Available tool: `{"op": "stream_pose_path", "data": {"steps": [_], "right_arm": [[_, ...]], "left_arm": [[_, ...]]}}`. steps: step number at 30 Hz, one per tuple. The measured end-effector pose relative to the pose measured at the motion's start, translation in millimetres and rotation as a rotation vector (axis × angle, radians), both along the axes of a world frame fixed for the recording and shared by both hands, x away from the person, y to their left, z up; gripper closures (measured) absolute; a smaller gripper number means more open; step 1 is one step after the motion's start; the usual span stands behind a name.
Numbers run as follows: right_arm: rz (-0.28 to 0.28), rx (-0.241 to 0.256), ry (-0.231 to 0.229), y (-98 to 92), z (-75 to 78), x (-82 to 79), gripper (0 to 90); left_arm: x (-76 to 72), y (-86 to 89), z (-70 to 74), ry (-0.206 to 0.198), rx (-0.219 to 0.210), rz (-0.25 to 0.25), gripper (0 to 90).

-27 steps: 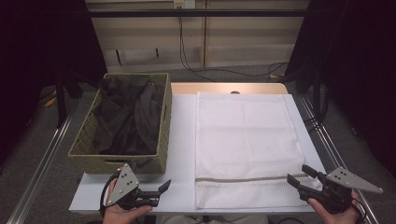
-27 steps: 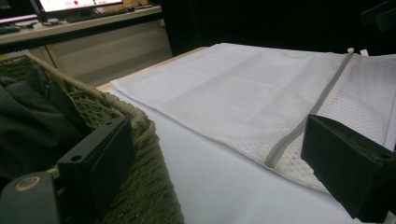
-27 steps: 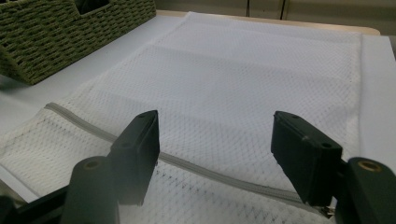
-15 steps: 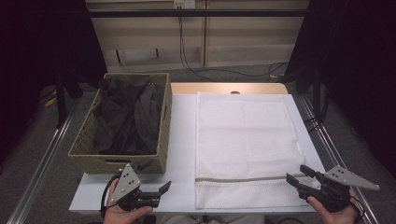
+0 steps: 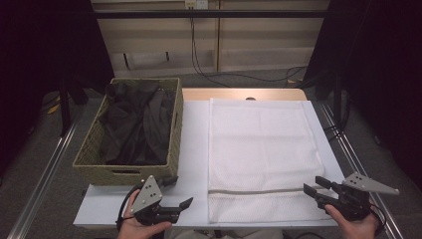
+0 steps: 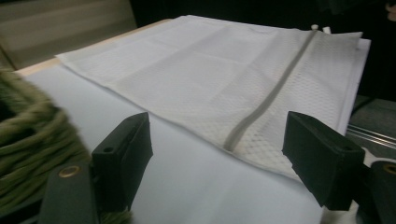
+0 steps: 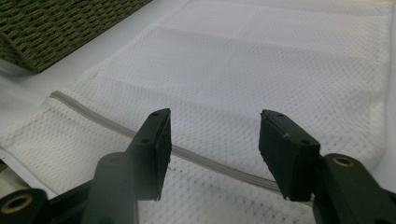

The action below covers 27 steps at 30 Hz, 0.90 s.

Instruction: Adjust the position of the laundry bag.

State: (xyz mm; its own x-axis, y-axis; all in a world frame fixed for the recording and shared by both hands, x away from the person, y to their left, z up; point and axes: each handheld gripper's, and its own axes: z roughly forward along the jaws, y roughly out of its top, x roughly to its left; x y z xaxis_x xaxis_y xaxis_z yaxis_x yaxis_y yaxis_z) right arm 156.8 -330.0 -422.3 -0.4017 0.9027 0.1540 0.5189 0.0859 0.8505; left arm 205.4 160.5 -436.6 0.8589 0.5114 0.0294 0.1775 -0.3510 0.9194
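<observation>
A white mesh laundry bag (image 5: 261, 149) lies flat on the white table (image 5: 194, 129), with a grey zipper (image 5: 263, 191) running across its near end. Left of it stands a woven basket (image 5: 94, 149) holding dark clothing (image 5: 137, 124). My left gripper (image 5: 183, 205) is open near the table's front edge, left of the bag's near corner. In the left gripper view the bag (image 6: 219, 79) and its zipper (image 6: 271, 93) lie ahead of the jaws. My right gripper (image 5: 312, 187) is open at the bag's near right corner. In the right gripper view its jaws straddle the zipper (image 7: 196, 158) just above the mesh (image 7: 261, 70).
Metal rails (image 5: 45, 179) run along both sides of the table. Cables (image 5: 209, 64) trail on the floor behind it. The basket's woven wall (image 7: 60, 28) lies to the left in the right gripper view, and its corner (image 6: 28, 140) sits close beside the left jaw.
My right gripper has crept slightly left toward the bag's near right corner. The left gripper has barely moved. Both stay open.
</observation>
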Motion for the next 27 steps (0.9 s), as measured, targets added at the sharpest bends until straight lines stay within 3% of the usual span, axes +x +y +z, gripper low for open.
{"op": "stream_pose_path", "data": {"steps": [1,6,9,10,12,14,16,20,21,22,23,25,27], "right_arm": [[0.006,-0.005,-0.001,0.7,0.4,1.4,44.9],[0.004,-0.018,0.001,6.7,4.3,8.1,44.5],[0.001,-0.028,0.002,7.1,7.0,11.2,45.2],[0.007,-0.023,0.002,6.3,8.8,14.1,46.6],[0.000,-0.018,0.001,3.0,10.7,19.5,47.9],[-0.011,-0.003,-0.002,-1.6,9.7,24.1,49.4],[-0.025,-0.013,0.029,-8.4,6.0,30.5,52.7],[-0.060,-0.033,0.045,-18.4,4.4,38.9,56.6],[-0.106,-0.036,0.050,-25.0,3.2,44.2,60.2],[-0.114,-0.017,0.054,-29.8,1.1,47.3,61.2],[-0.123,-0.005,0.069,-32.9,-1.5,49.3,61.5],[-0.139,-0.043,0.081,-36.5,-7.6,50.9,63.3],[-0.145,-0.042,0.126,-41.0,-18.4,51.7,64.2]], "left_arm": [[1.2,-4.0,-1.5,0.012,-0.014,-0.014,24.1],[12.3,-18.3,-1.6,0.017,0.018,-0.053,28.9],[21.8,-30.2,-4.2,0.052,0.009,-0.093,29.5],[25.0,-33.5,-5.2,0.060,0.028,-0.095,30.9],[31.7,-41.3,-7.6,0.088,0.022,-0.118,36.2],[35.9,-47.0,-8.2,0.092,0.017,-0.130,37.6],[37.8,-51.8,-8.0,0.098,0.021,-0.133,43.3],[45.6,-62.9,-11.6,0.109,0.052,-0.171,51.3],[51.9,-67.6,-12.6,0.128,0.084,-0.169,51.6],[51.9,-67.6,-12.6,0.128,0.084,-0.169,51.0],[54.2,-68.9,-14.7,0.168,0.068,-0.162,51.8],[54.5,-67.6,-17.6,0.181,0.080,-0.163,51.2],[54.3,-67.4,-20.2,0.199,0.085,-0.159,52.1]]}}
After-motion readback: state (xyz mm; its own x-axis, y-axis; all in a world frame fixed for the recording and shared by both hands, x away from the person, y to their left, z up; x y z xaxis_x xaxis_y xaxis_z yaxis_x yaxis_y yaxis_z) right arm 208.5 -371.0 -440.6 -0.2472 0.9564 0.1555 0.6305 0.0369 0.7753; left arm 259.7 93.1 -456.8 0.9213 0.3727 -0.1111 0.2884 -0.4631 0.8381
